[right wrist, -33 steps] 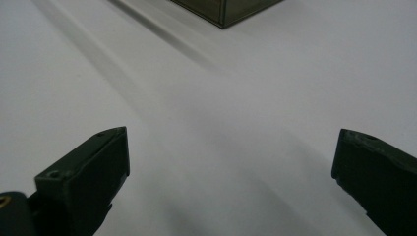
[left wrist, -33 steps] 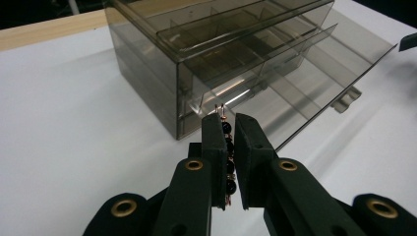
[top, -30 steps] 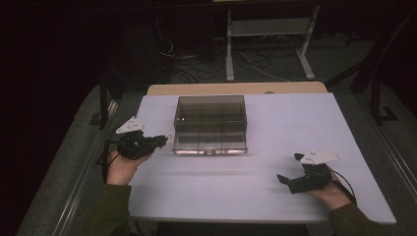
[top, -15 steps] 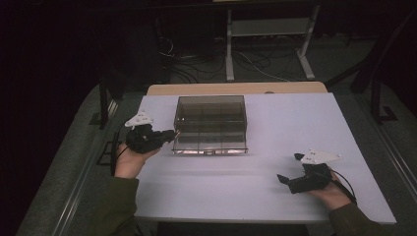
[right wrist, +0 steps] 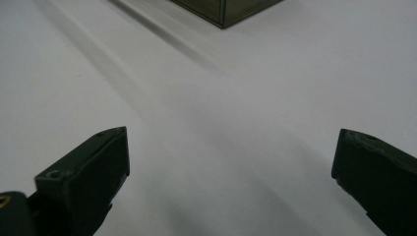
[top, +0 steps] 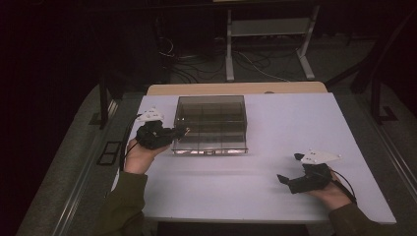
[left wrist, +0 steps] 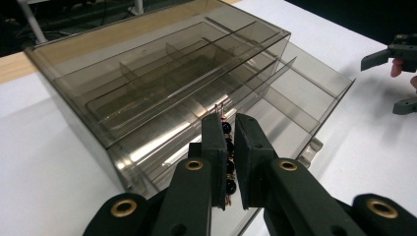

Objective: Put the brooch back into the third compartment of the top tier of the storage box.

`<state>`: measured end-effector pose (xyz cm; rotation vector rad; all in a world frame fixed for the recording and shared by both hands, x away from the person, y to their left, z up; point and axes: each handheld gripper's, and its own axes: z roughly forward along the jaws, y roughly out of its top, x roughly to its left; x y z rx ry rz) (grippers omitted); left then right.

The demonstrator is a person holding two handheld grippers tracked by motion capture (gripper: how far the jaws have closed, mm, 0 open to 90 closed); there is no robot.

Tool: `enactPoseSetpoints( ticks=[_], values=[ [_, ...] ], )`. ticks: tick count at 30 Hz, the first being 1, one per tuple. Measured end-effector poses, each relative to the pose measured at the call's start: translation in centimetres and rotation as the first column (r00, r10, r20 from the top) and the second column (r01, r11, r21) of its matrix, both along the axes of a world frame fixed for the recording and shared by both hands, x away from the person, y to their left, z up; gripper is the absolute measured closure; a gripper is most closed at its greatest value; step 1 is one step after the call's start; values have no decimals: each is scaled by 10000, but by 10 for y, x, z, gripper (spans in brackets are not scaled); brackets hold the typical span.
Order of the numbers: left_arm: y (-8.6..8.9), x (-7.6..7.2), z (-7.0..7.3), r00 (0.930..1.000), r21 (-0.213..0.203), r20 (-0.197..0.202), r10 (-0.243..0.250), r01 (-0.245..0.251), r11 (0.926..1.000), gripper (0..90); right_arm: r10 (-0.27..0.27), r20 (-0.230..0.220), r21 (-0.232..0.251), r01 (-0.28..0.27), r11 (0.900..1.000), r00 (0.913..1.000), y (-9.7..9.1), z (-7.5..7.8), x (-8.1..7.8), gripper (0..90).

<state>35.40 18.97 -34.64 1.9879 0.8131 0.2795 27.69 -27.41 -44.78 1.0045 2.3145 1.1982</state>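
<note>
beads (left wrist: 226, 147) on a thin copper wire sit pinched between the jaws of the left gripper (left wrist: 227, 132), which is clenched on the strand — dark round beads stacked in a line, wire ends poking out above the jaw tips. in the high view the left gripper (top: 179, 132) is at the left wall of the smoky clear box (top: 210, 110), tips just beside it near the front corner. the box has dividers inside and a drawer (left wrist: 314, 98) pulled partly out at the front. right gripper (right wrist: 231, 162) rests low over the bare white table (top: 275, 123), well apart from the box — jaws spread wide, nothing between them.
</note>
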Motion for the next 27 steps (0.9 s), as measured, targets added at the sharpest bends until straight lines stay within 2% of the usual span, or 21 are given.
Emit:
enactPoseSetpoints(
  ticks=[17,18,27],
  values=[
    [-31,8,1,9984,-68,-30,-558,558,9984,829,-5,5,10,5,10000,10000,0,0,0,6],
    [-32,9,1,9982,-60,-35,-592,592,9982,829,-29,-93,39,29,10000,10000,1,0,-1,6],
    [-51,13,0,9956,-111,-79,-934,933,9956,829,26,0,11,-26,10000,10000,1,0,0,5]
  ],
)
